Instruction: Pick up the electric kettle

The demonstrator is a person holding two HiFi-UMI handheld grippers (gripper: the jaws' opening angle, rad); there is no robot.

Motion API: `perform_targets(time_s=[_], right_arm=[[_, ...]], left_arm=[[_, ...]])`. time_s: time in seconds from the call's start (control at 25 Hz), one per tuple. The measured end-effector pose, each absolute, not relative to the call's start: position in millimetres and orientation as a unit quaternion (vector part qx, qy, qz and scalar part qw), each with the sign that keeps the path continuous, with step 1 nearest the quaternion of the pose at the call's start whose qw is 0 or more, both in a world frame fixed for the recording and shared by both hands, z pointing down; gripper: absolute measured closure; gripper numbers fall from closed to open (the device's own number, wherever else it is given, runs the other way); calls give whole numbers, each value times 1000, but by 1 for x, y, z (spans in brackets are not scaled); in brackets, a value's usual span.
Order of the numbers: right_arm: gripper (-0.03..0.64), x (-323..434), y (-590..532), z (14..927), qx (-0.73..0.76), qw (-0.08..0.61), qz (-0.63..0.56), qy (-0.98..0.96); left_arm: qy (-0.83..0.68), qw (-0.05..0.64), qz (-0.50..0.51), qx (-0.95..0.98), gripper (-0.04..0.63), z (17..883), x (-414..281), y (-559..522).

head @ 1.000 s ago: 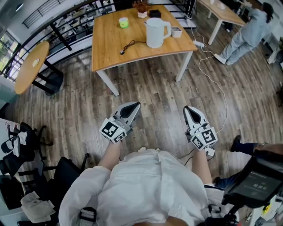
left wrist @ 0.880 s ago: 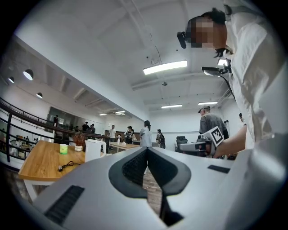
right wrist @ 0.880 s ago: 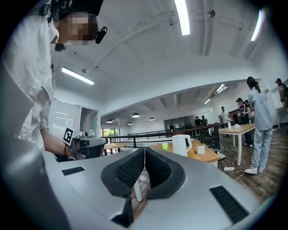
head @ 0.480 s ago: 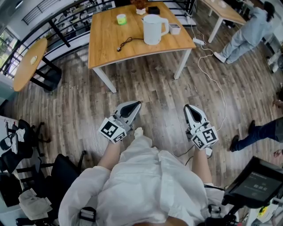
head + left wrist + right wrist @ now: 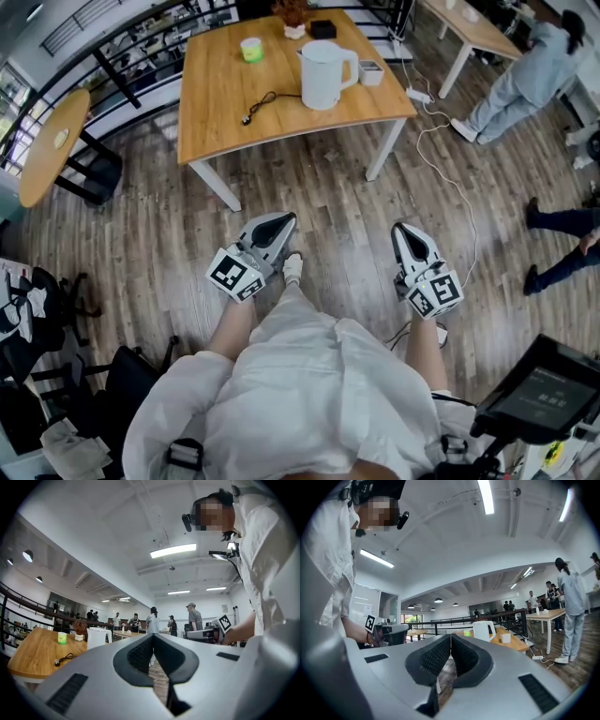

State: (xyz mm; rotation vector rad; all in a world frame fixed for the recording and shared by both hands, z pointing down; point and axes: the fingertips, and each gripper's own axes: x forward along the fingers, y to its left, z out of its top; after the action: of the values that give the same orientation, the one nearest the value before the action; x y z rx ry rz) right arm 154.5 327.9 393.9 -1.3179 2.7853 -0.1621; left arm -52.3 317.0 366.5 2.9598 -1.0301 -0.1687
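Head view, L to R: round wood-top table on a black base at far L. Next a rectangular wooden table, pale grain, white legs, on a dark plank floor. On it sit a small green cup and a thin black cable lying loose. Then the white electric kettle: smooth, cylindrical, handle to the R, upright near the table's R edge. A small white container is just beside it. A white cord trails over the floor R of the table.

Left gripper and right gripper are grey moulded shells w/ black ribbed pads and marker cubes at the rear. Both are low over the floor, well apart from the kettle, which stands ahead and roughly btwn them. Both have jaws pressed together, nothing in them.

Left gripper view puts the kettle L of its jaws. It also shows ceiling strip lights and standing people that the head view lacks. Right gripper view has the kettle just R of its jaw line, w/ a black railing behind.
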Motion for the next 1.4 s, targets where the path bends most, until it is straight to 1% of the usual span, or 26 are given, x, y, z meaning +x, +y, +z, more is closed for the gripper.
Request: perform_targets(time_s=[0.68,1.08,1.4], right_arm=[[604,76,124,385,-448,19,-66,892],[605,52,57,395,-464,20,-82,882],[605,61,28,403,-471,19,-94,877]], left_arm=[[-313,11,-42,949,588,360,-140,107],[-271,21,-35,962,588,368,-146,27],[-258,35,-30,965,588,380,-138,0]])
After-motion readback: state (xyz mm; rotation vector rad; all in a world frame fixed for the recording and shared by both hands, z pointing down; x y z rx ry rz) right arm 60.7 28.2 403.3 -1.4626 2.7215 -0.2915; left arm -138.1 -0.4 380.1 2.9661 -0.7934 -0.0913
